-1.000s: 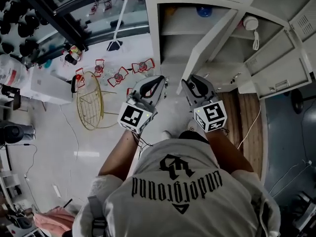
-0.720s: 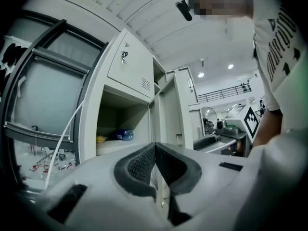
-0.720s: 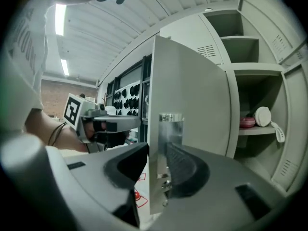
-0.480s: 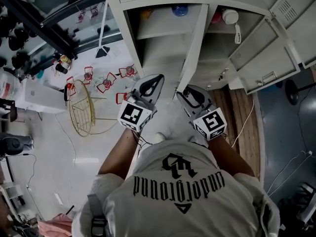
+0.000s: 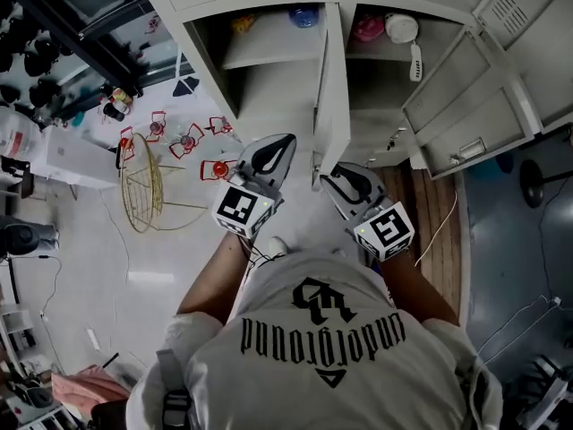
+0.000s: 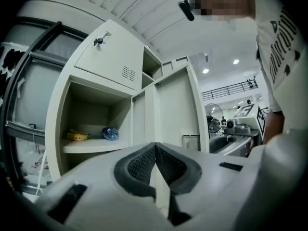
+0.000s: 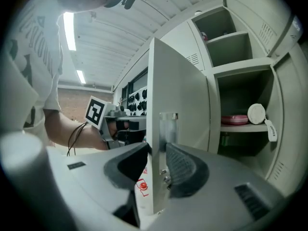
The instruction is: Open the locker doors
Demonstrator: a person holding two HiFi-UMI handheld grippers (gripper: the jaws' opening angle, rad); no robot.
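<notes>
We see our left gripper (image 6: 155, 147) with its pads meeting at the tips and nothing between them. Beyond it the locker (image 6: 55, 124) stands open. A bottle (image 6: 109, 133) lies near the shelf's (image 6: 91, 146) back right corner, with a yellow item (image 6: 77, 136) to its left. A door (image 6: 175, 109) is swung out at right.

My right gripper (image 5: 333, 177) swings the locker door (image 5: 333, 88) wider, door now edge-on to me, jaws just closing on its edge
</notes>
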